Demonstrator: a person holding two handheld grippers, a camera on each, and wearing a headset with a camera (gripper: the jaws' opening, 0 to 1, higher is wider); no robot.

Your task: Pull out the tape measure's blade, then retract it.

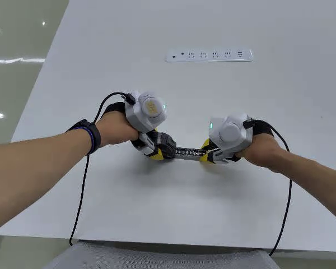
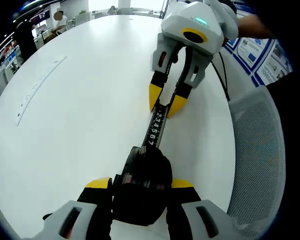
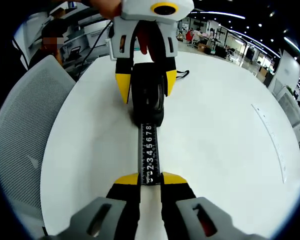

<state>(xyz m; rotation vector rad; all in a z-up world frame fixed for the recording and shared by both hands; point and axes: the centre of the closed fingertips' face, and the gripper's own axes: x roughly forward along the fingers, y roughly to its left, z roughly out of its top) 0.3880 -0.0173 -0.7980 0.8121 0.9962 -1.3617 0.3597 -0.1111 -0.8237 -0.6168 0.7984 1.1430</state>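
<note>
**Blade partly out, retraction not yet done**

Just below the centre of the head view, the tape measure is stretched between the two tools, low over the white table. I cannot tell whether it rests on the surface.

The left tool is closed round the black case, with one yellow-tipped jaw pressed to each side. At the bottom of the right gripper view, the right tool is pinched nearly shut on the free end of the blade. Its tips sit at the first marks.

A short run of blade is showing, with numbers readable up to about eight before it disappears into the case. The two tools are near each other, not well apart.

As I judge it, the pull-out has begun but has far to go if a long draw is wanted. The whole second half, letting the blade run back into the case, is left to do.
</note>
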